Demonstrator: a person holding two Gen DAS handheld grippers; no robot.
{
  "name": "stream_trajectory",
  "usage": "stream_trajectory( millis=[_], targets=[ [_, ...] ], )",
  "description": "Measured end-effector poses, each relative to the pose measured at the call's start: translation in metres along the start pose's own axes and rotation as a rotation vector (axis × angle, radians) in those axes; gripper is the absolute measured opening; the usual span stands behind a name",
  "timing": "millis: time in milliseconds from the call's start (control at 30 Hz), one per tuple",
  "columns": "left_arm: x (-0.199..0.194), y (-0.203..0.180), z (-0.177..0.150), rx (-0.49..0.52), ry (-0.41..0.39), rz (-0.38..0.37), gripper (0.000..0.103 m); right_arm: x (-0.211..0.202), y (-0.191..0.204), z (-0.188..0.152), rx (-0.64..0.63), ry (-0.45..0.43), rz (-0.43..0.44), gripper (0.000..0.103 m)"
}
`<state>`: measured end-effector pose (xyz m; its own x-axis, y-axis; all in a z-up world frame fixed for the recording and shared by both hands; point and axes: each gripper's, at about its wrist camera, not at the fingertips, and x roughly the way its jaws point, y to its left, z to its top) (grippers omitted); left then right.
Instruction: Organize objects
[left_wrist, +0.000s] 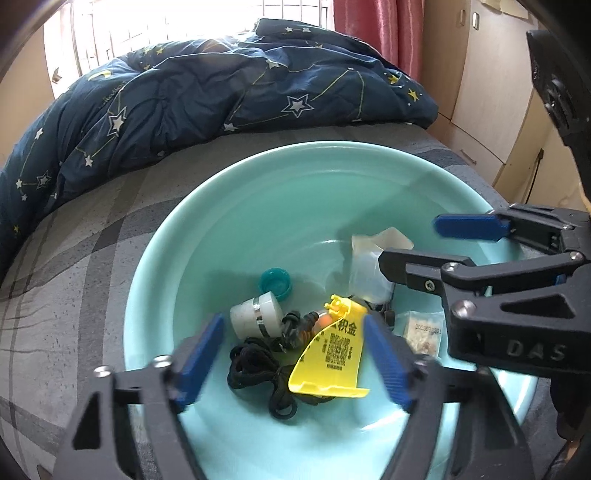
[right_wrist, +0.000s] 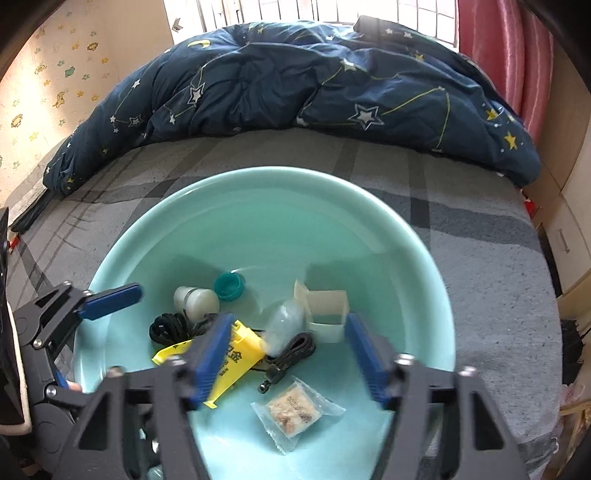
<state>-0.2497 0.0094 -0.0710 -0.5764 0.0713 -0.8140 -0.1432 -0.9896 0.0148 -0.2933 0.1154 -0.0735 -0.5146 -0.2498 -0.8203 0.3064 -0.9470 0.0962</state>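
Left-wrist view shows the left gripper hanging over a pale green basin that sits on a grey checked bed sheet; its jaws stand wide apart, gripping nothing, with a yellow tag lying loose between the blue pads. Going left to right inside the basin lie a white cylinder with a metal band, a black cord, a teal bottle cap, the tag, a clear plastic bag and a small snack packet. Right-wrist view shows the right gripper above the same basin, jaws likewise spread and empty, with a coiled dark cable and the snack packet below them. A navy star-print quilt is heaped behind.
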Motion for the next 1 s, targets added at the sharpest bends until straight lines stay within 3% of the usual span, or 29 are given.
stream_trajectory(
  millis=[133, 233, 1000],
  targets=[
    [-0.005, 0.002, 0.000, -0.019, -0.016, 0.034, 0.101, -0.005, 0.002, 0.000, 0.000, -0.020, -0.028, 0.096],
    [-0.008, 0.006, 0.001, -0.039, -0.021, 0.026, 0.102, -0.006, 0.004, -0.001, -0.002, -0.025, -0.041, 0.101],
    [-0.039, -0.001, -0.002, -0.051, -0.058, 0.060, 0.103, -0.044, 0.014, -0.010, -0.011, -0.073, -0.061, 0.103]
  ],
)
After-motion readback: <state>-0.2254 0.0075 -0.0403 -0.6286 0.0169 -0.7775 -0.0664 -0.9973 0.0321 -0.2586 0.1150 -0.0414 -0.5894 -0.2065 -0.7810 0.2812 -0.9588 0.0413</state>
